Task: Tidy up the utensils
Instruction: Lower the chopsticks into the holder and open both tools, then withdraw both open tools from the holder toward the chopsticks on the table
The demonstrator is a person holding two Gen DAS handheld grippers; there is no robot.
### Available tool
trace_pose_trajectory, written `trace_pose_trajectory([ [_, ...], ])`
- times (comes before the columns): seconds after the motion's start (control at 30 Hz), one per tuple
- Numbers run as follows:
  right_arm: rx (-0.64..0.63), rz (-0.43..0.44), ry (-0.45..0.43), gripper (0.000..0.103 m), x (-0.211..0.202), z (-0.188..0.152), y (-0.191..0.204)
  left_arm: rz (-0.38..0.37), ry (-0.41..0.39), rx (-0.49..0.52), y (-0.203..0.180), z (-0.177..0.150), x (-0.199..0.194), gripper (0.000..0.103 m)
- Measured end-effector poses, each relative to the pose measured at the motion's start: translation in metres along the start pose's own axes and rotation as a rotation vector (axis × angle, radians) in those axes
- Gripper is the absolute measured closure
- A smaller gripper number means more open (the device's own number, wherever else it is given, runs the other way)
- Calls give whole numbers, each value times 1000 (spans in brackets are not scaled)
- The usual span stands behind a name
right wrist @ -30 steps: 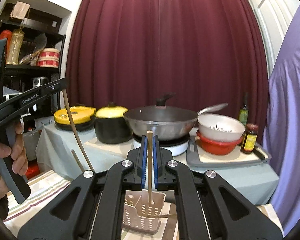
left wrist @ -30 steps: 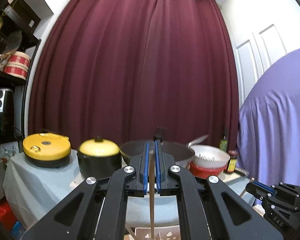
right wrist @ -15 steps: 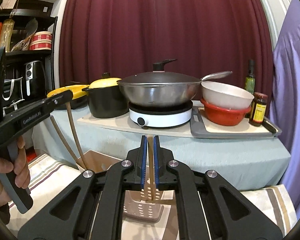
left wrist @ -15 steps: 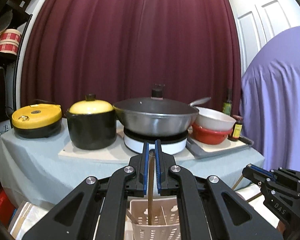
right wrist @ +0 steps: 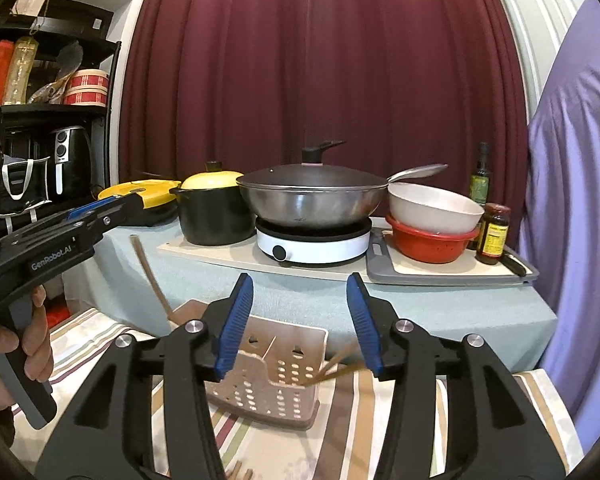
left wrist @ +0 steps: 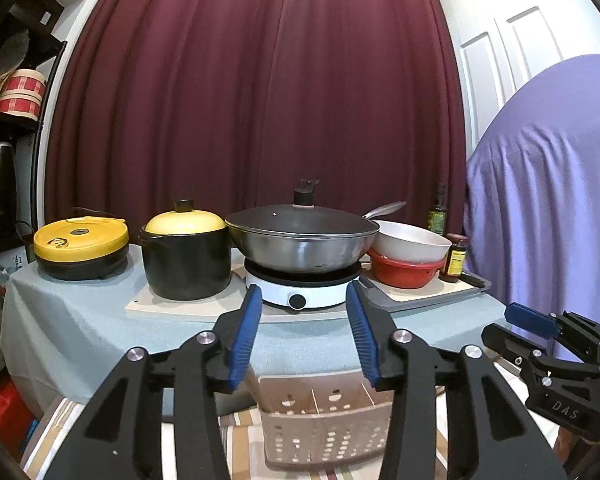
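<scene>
My left gripper (left wrist: 303, 330) and right gripper (right wrist: 300, 320) had just been opening, both released with nothing between the jaws. The perforated utensil caddy (right wrist: 278, 376) stood on the striped cloth (right wrist: 364, 432) just below and ahead of both. Two chopsticks (right wrist: 334, 368) leaned out over its right rim; I judged a careless withdrawal could snag them and tip the light caddy.
</scene>
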State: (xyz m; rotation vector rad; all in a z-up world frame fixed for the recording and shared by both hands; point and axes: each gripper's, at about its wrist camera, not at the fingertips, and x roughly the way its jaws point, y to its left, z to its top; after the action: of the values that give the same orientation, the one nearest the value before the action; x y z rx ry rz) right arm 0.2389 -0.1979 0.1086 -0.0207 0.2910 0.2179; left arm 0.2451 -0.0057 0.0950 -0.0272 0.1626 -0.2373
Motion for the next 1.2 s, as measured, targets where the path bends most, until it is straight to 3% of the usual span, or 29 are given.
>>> trace_pose_trajectory([
  [0.2, 2, -10, 10, 55, -35, -18, 4, 12, 10, 8, -1, -15, -31, 56],
  [0.63, 6, -22, 72, 55, -97, -83, 17, 65, 89, 18, -8, -79, -94, 56],
  [1.2, 4, -15, 192, 55, -142, -176, 38, 126, 255, 5, -1, -165, -141, 56],
])
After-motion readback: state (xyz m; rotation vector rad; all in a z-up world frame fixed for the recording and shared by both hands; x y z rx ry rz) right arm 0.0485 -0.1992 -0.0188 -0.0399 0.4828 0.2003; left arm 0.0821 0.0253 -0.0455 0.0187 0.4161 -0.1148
